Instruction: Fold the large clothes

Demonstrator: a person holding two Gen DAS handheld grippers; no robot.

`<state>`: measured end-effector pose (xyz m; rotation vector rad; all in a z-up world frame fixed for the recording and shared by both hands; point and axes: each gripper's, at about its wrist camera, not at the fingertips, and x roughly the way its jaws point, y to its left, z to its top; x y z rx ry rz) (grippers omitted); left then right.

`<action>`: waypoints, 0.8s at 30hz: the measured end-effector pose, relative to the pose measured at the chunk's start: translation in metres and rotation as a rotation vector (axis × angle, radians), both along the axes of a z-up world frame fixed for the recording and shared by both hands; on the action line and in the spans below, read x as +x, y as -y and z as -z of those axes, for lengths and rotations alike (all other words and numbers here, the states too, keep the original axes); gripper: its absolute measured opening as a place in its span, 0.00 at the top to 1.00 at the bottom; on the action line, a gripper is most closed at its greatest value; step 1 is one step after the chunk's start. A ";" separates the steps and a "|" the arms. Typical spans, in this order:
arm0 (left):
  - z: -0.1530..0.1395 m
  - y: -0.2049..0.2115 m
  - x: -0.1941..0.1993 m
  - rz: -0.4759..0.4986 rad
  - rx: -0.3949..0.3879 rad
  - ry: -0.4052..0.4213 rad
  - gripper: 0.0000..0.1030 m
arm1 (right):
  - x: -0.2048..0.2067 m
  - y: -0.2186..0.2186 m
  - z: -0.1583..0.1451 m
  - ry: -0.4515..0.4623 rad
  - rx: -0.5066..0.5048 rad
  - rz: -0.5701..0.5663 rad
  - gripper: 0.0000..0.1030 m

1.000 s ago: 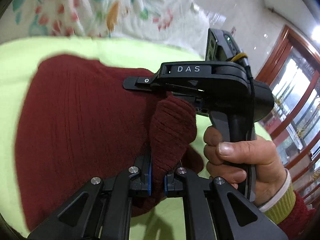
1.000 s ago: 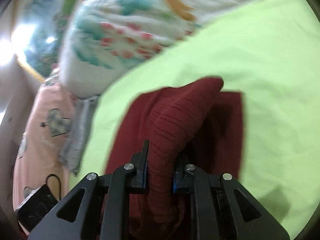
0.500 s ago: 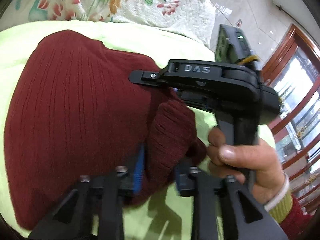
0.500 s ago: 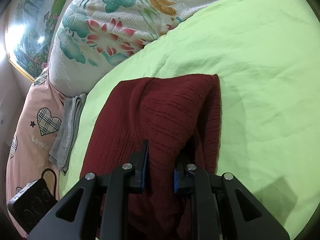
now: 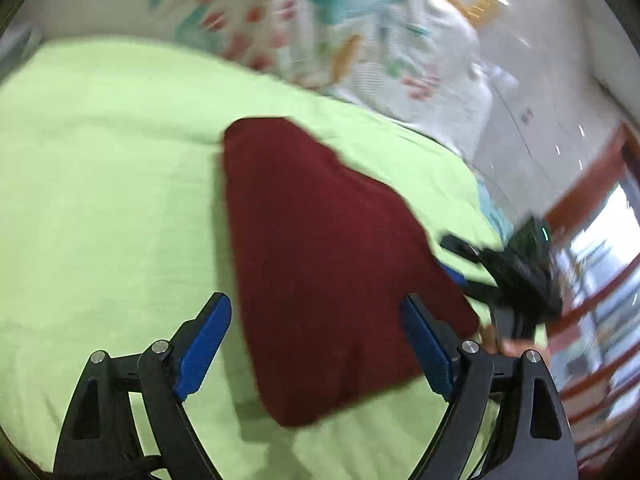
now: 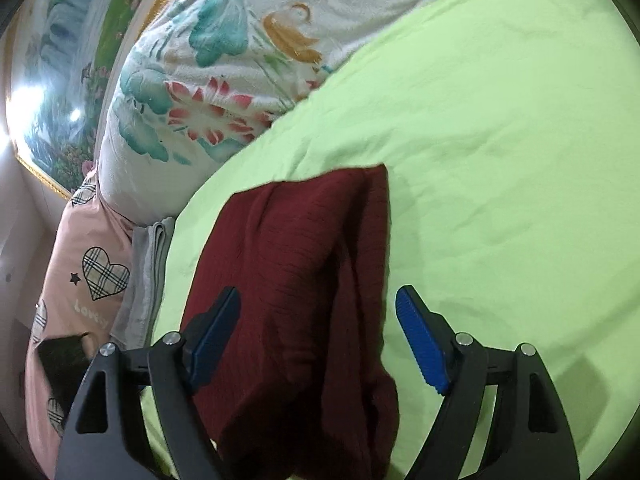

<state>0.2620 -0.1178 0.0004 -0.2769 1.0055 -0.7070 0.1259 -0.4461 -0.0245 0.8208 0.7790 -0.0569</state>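
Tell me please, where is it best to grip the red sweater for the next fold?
Probably the near corners of the red sweater, approached from the near edge. It lies flat in a thick bundle on the green sheet, and both open grippers already straddle that end.

Home bedroom: green-sheeted bed (image 6: pixel 500 128), floral quilt (image 6: pixel 224 80).

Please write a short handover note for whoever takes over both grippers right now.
Left gripper: open, holding nothing.
Right gripper: open, holding nothing.
The dark red sweater lies folded into a compact bundle on the green bedsheet, below both grippers, near the floral quilt.
Done: the sweater is folded over and lying free.
Left: probably check whether its uneven edges need squaring, or one more fold.
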 end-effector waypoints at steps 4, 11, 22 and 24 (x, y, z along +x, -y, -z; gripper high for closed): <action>0.043 -0.006 0.044 0.004 -0.082 -0.194 0.15 | 0.003 -0.001 0.009 -0.016 0.038 -0.014 0.22; 0.074 0.035 0.065 0.109 -0.105 -0.273 0.17 | 0.013 -0.003 0.018 -0.029 0.081 -0.057 0.22; 0.044 0.079 0.033 0.133 0.139 -0.025 0.42 | 0.030 -0.020 0.025 -0.056 0.082 -0.122 0.59; 0.034 0.071 0.021 0.120 0.146 0.022 0.47 | 0.027 -0.028 0.015 -0.039 0.057 -0.116 0.64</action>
